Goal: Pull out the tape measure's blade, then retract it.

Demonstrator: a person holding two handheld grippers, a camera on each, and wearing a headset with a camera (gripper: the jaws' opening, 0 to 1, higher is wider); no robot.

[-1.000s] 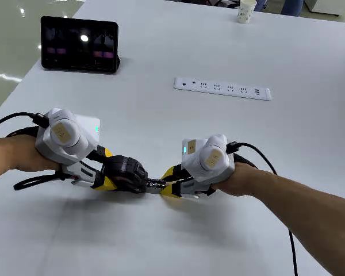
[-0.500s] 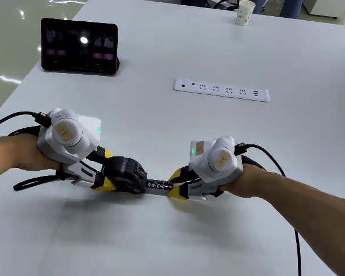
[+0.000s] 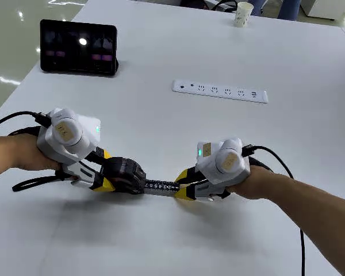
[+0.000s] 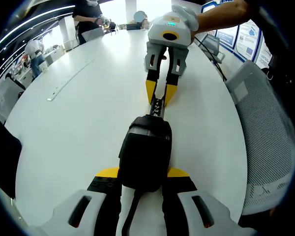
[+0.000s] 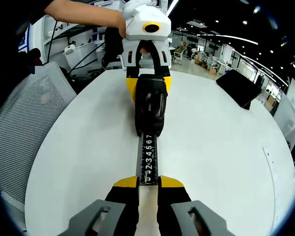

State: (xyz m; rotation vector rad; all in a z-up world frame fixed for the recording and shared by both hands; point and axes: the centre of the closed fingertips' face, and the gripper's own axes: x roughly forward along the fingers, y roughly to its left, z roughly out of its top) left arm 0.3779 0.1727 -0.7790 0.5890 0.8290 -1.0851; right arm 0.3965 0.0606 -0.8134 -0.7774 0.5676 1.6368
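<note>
Tape measure (image 3: 123, 174) strung between both grippers, blade (image 3: 161, 186) partly out.
Left gripper (image 3: 107, 169) clamped on the black tape measure, low on the white table (image 3: 161, 126) at 8 o'clock; right gripper (image 3: 183, 184) pinching the blade tip, 3 o'clock of it; digits 2–7 readable; power strip (image 3: 219, 91) at 1 o'clock, tablet (image 3: 79, 46) at 11, both well apart.

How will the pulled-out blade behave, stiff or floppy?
Likely stiff: the blade runs straight from the tape measure case to the right gripper. Being a thin strip, it would probably bend if pulled much longer. Held by the left gripper, the case shouldn't slide.
</note>
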